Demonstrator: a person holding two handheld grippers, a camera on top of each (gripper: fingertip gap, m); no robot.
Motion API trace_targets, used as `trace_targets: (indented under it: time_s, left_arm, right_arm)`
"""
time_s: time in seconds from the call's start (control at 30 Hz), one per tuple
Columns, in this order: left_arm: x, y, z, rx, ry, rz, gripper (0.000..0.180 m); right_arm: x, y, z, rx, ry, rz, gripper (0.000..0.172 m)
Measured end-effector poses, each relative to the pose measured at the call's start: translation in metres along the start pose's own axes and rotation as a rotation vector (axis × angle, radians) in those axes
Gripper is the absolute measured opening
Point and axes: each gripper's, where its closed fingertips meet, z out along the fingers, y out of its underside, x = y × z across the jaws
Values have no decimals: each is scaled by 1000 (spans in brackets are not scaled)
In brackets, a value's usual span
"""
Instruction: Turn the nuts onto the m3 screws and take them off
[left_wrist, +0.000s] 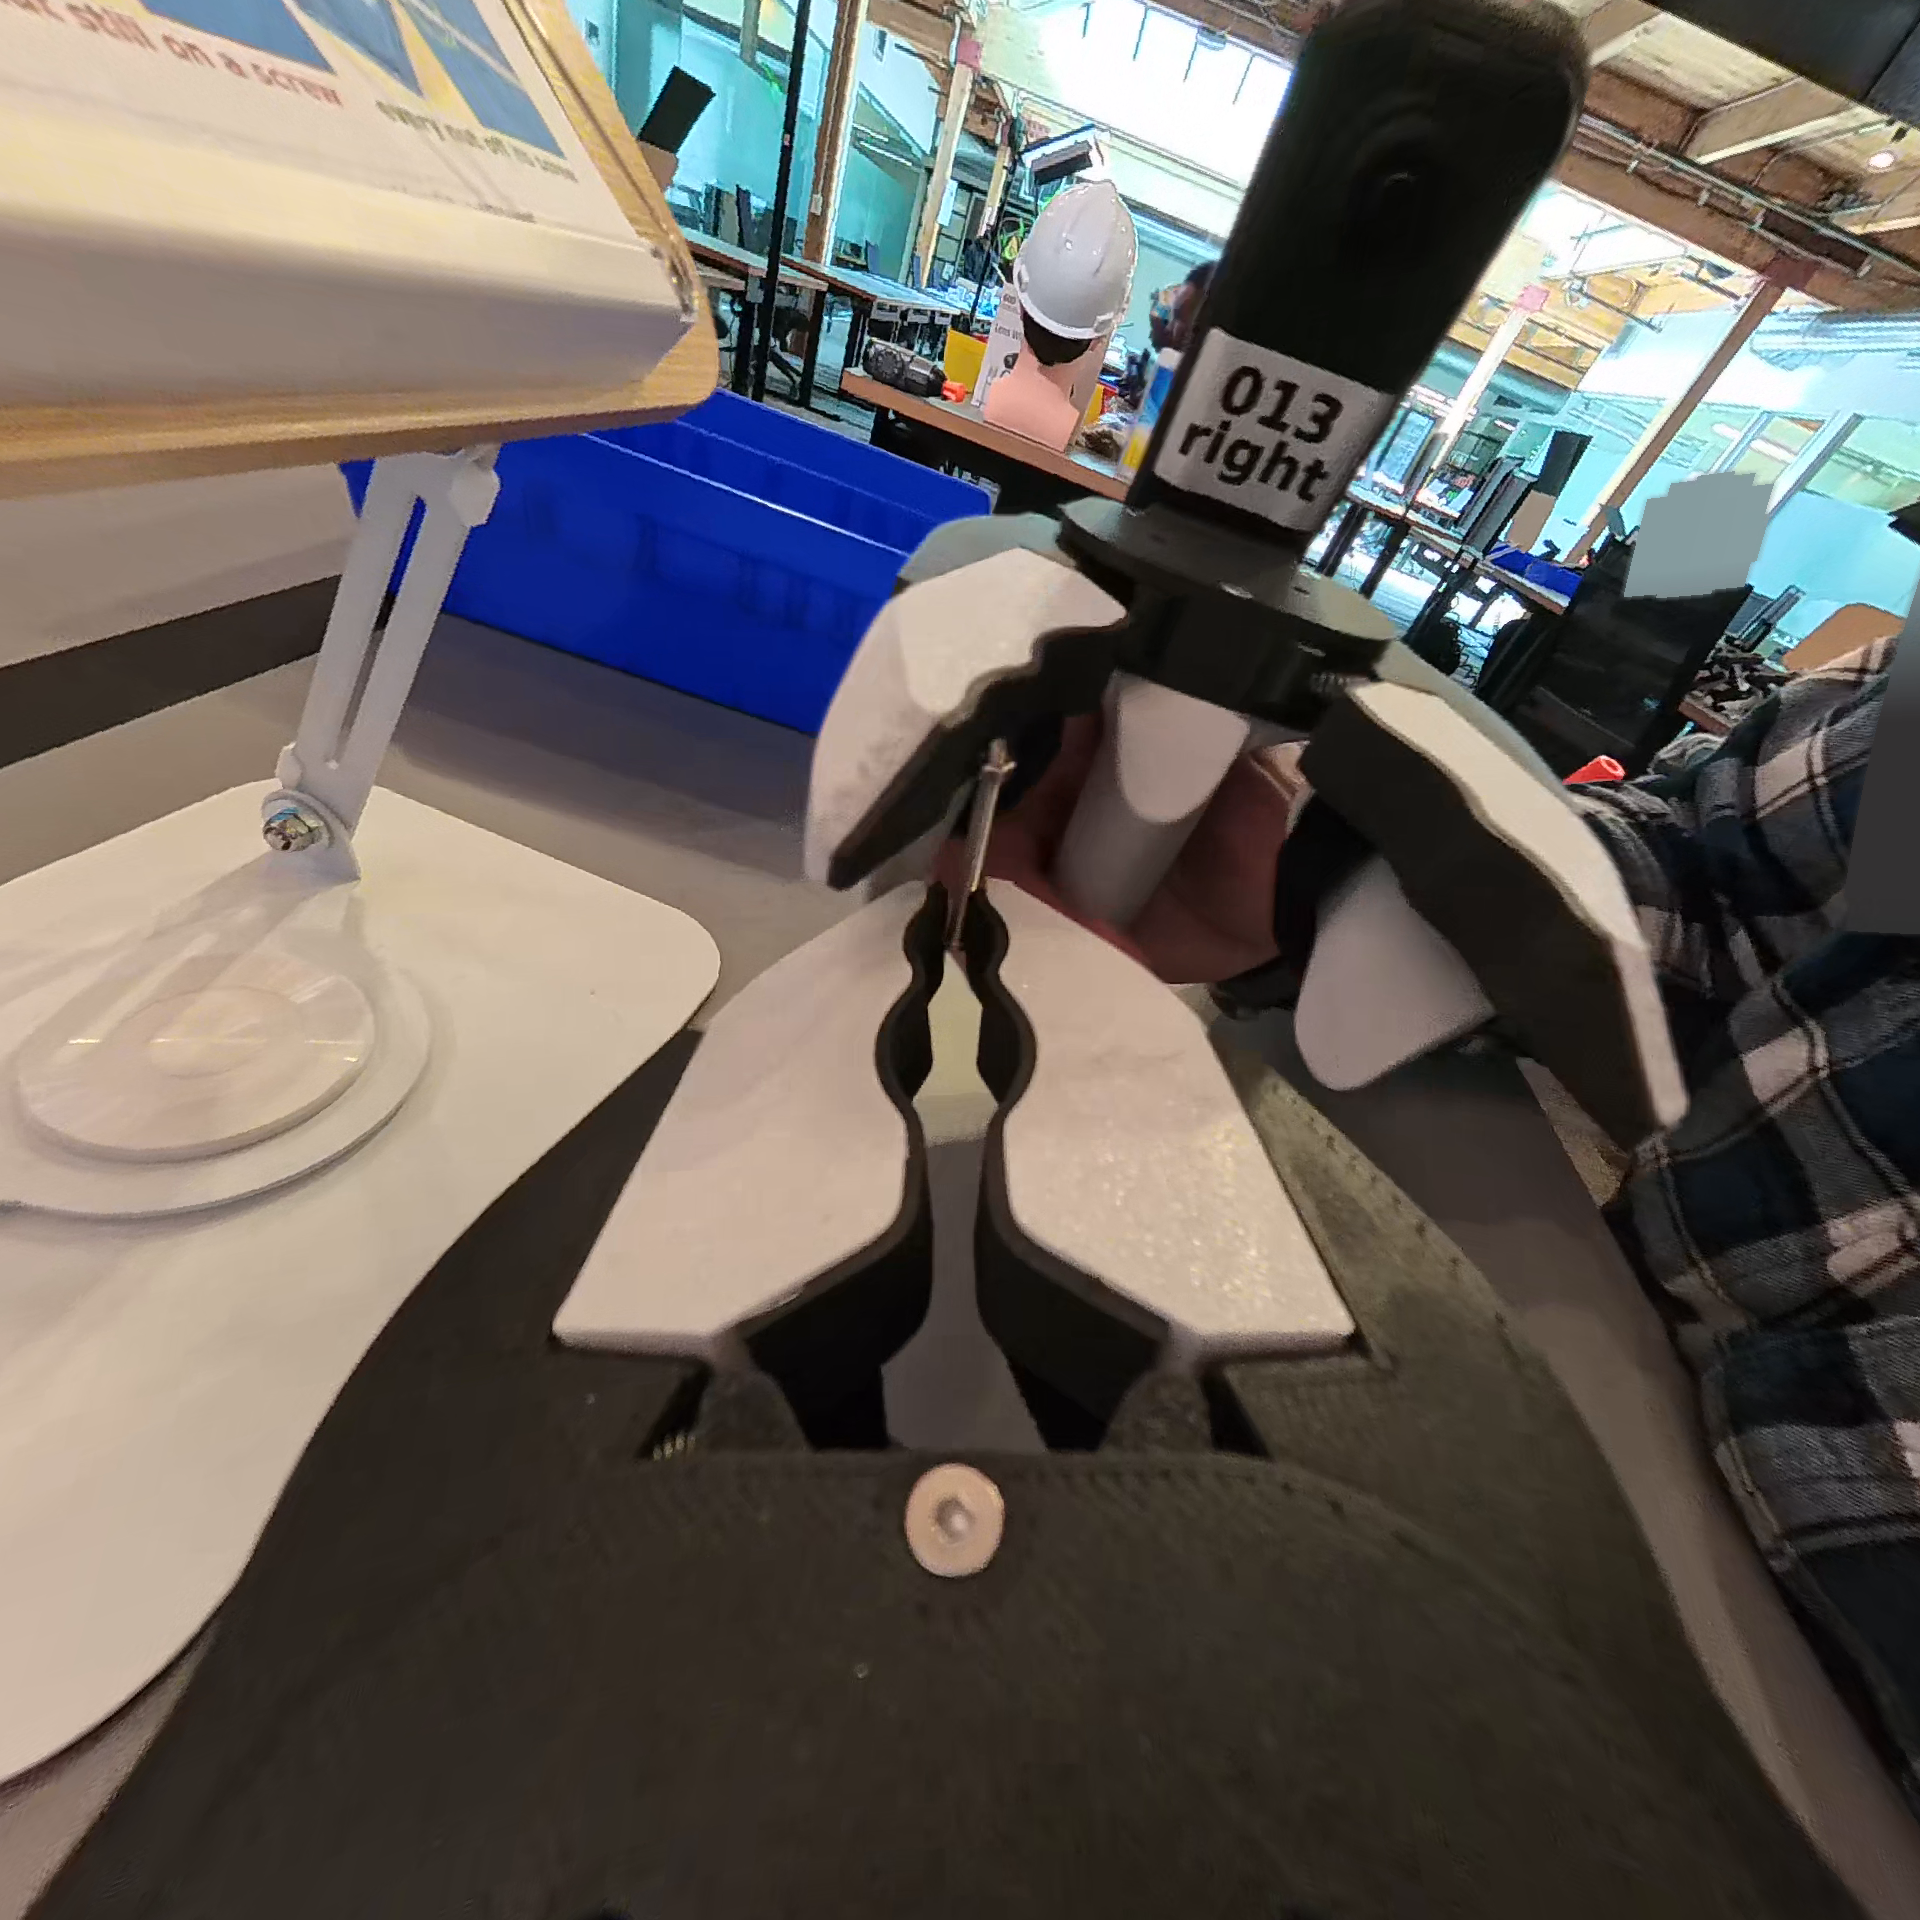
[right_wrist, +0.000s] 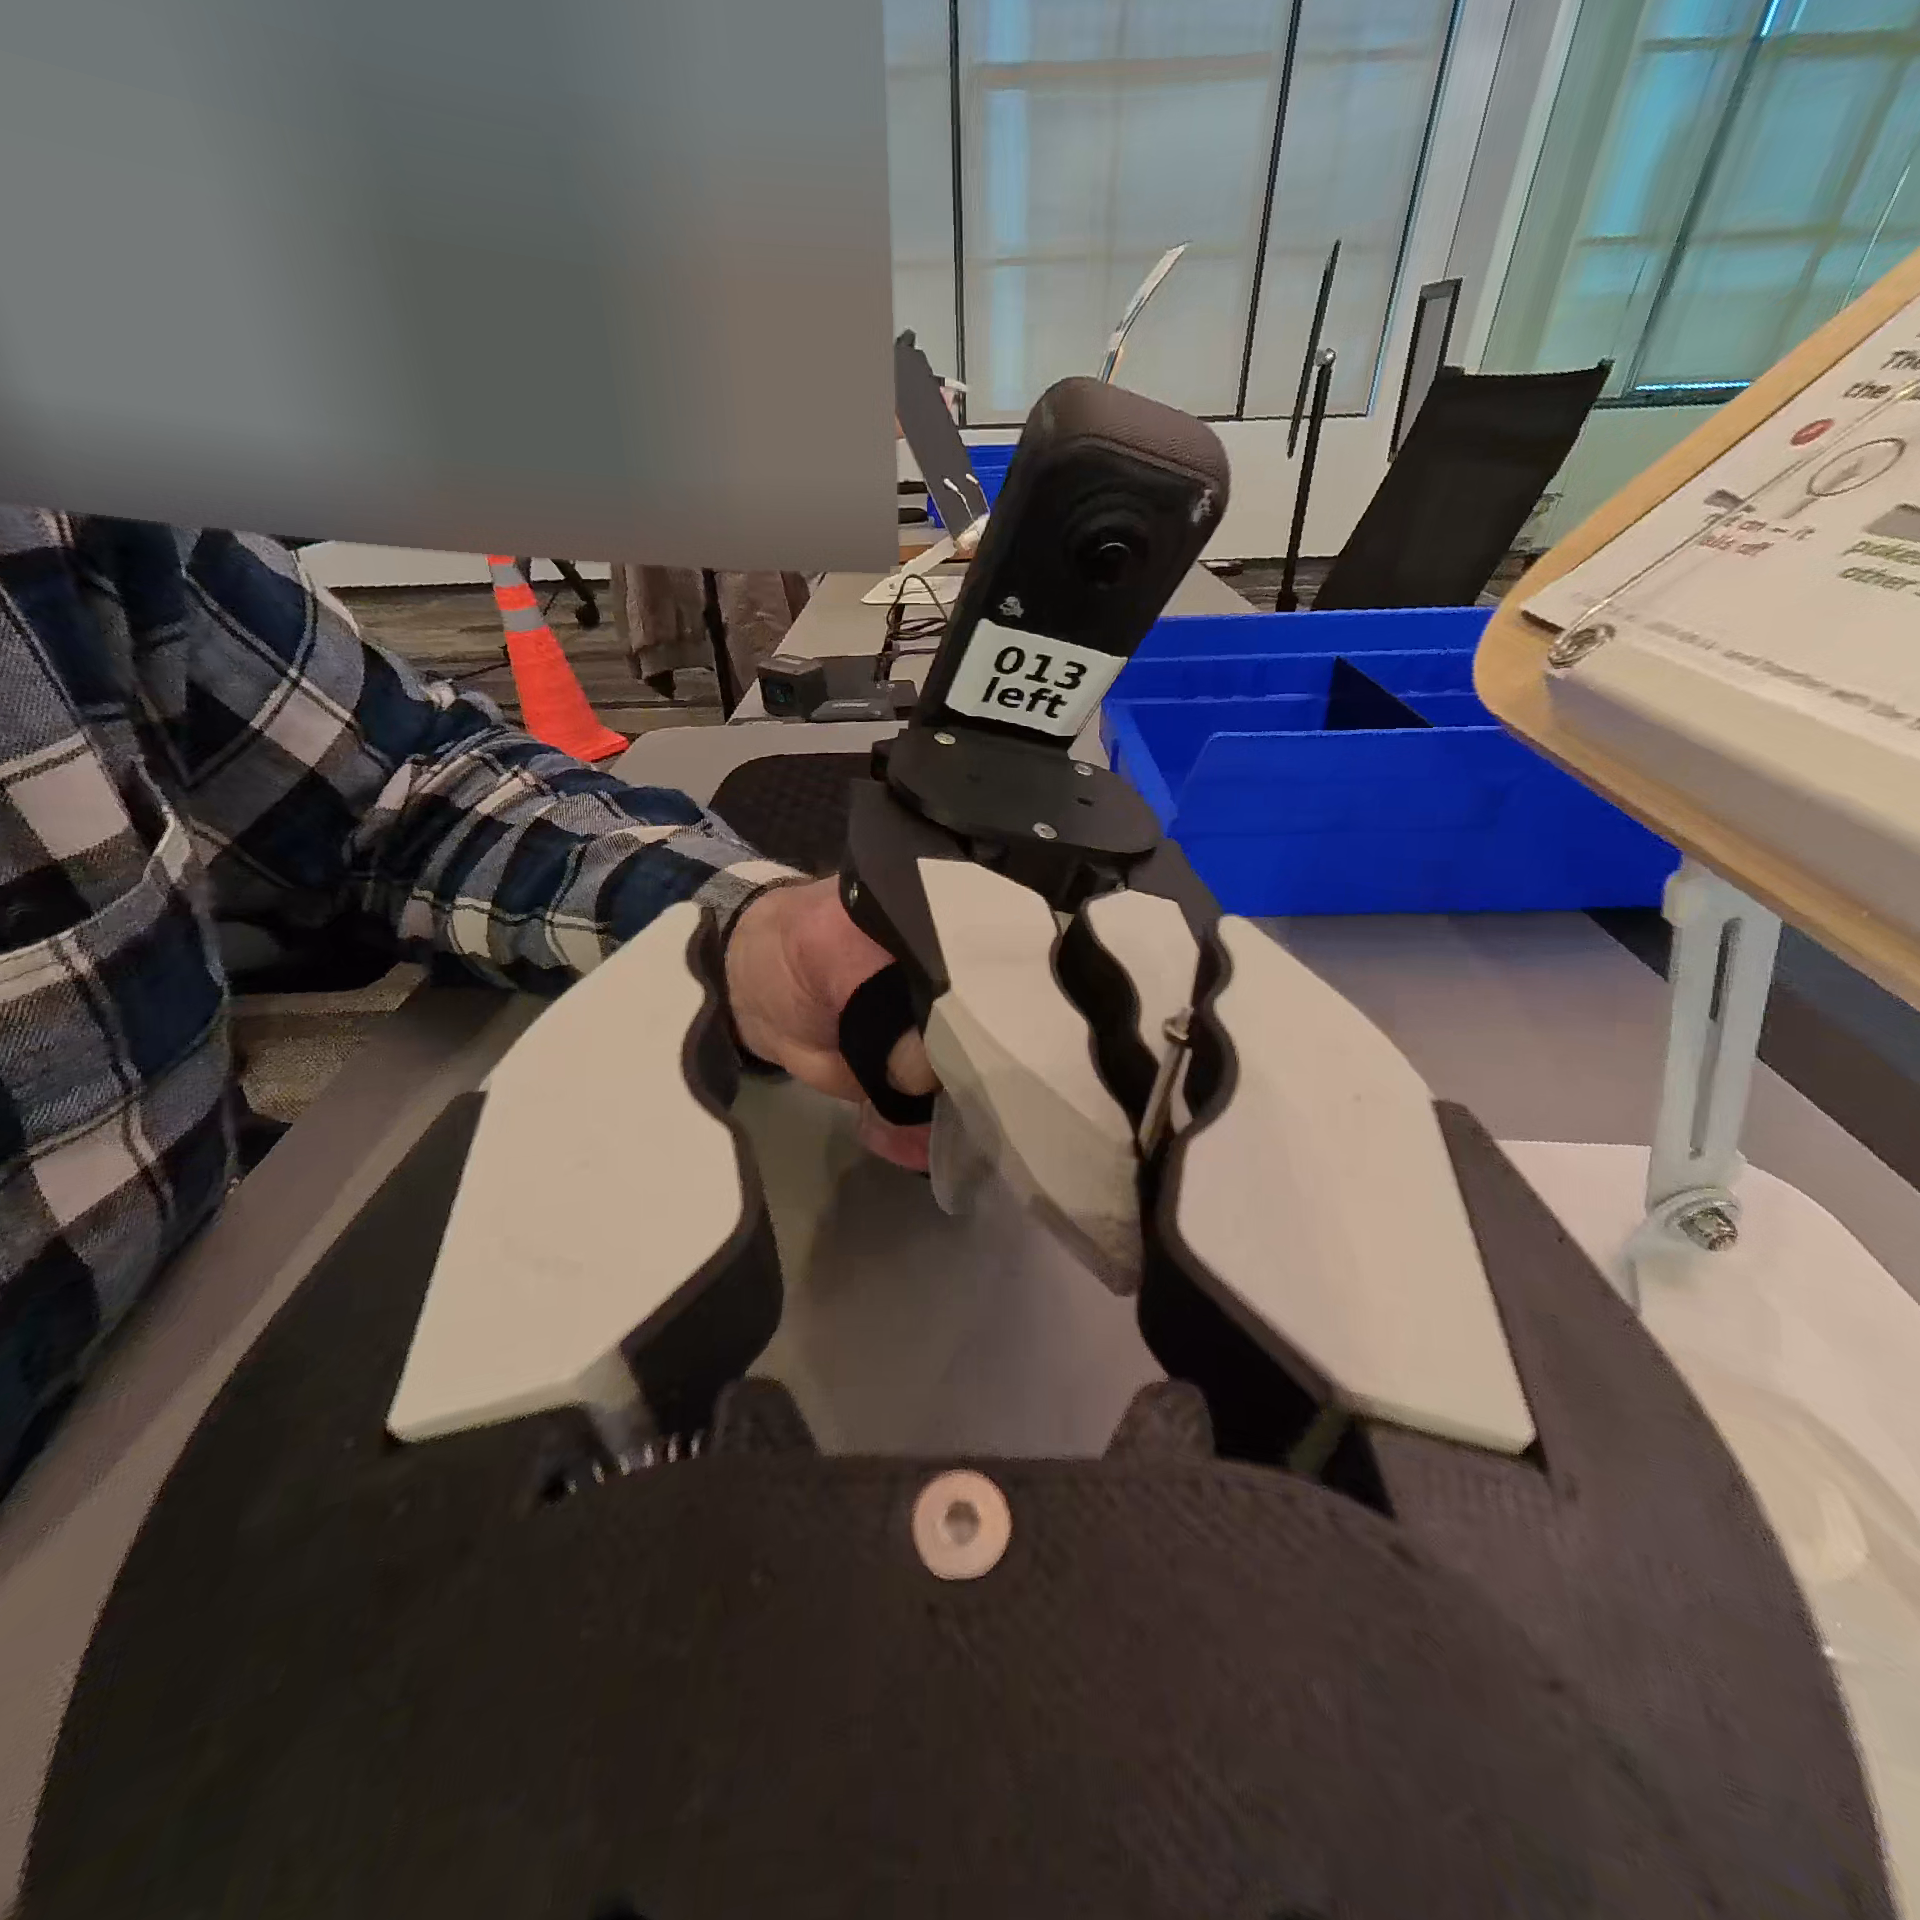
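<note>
Left gripper (left_wrist: 958, 940) is nearly closed, my fingertips pinching a thin metal screw (left_wrist: 982, 847) by its lower end; that end is hidden between the pads. Right gripper (right_wrist: 966, 1023) stands wide open, gripping nothing, one finger just beside the screw; whether they touch is unclear. Beyond: grey counter (left_wrist: 644, 769), white stand base (left_wrist: 499, 966), blue bin (left_wrist: 665, 561), partly cut off.

A thin silver screw (left_wrist: 975, 847), near upright, is pinched at its lower end.
</note>
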Motion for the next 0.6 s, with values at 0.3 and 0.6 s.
trace_targets:
  time_s: [0.3,0.6]
  left_arm:
    - [0,0,1,3,7,-7,3]
    - [-11,-2,-6,17,-18,-41,3]
  right_arm:
    - [10,-4,-19,34,55,21,83]
    - [-3,-3,-44,44,66,29,62]
